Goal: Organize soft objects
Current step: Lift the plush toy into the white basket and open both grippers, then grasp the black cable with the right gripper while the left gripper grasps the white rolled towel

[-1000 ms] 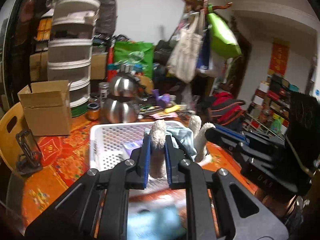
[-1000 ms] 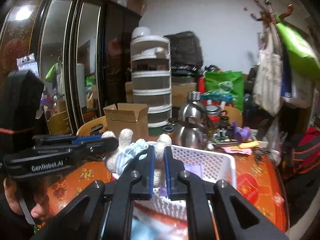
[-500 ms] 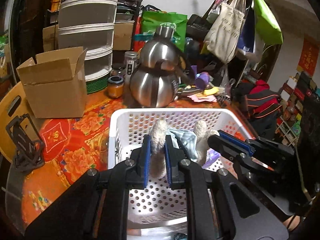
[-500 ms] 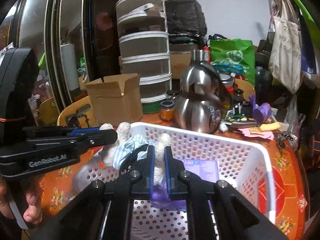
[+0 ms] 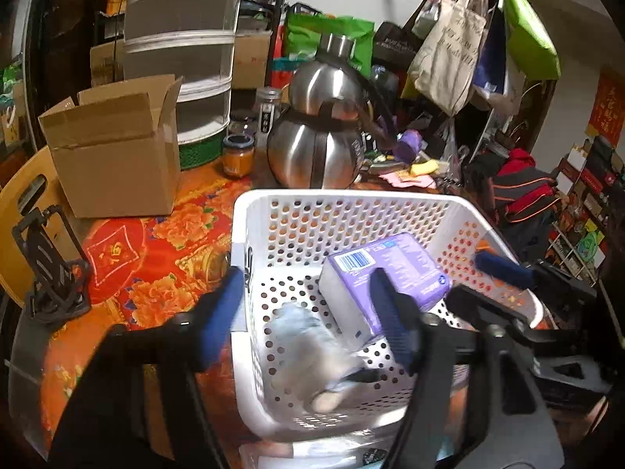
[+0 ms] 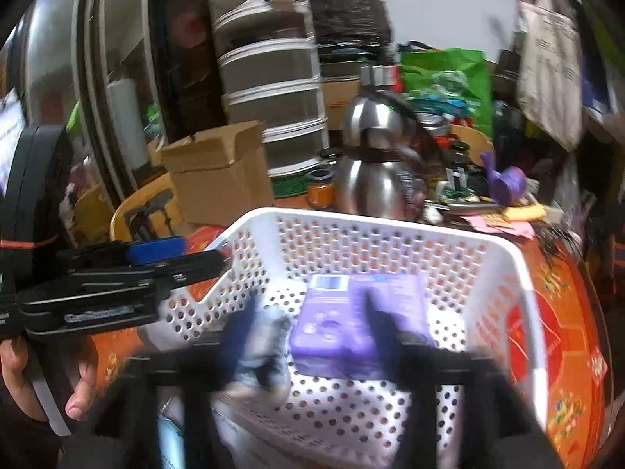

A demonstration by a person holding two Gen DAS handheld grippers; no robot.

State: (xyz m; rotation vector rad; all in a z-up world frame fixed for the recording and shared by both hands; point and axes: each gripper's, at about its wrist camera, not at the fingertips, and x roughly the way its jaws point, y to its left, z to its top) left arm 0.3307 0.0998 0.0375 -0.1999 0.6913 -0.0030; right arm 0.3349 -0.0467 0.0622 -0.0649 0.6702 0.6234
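A white perforated basket (image 5: 351, 199) stands on the orange floral tablecloth. In it lies a purple tissue pack (image 5: 386, 273) and a blurred cream and pale-blue soft toy (image 5: 312, 351) in the near left corner. My left gripper (image 5: 304, 320) is open above the basket's near edge, fingers wide apart. My right gripper (image 6: 308, 328) is open too, over the basket (image 6: 390, 230), with the toy (image 6: 261, 348) and the purple pack (image 6: 359, 316) below it. Neither gripper holds anything.
A steel kettle (image 5: 324, 136) stands behind the basket, an open cardboard box (image 5: 113, 144) and stacked steamer tiers (image 5: 183, 51) at back left. A black stand (image 5: 50, 273) is at the left edge. Bags hang at the back right.
Both grippers opened and let go of the soft toy, which dropped into the basket. Both moved lower and closer over the basket.
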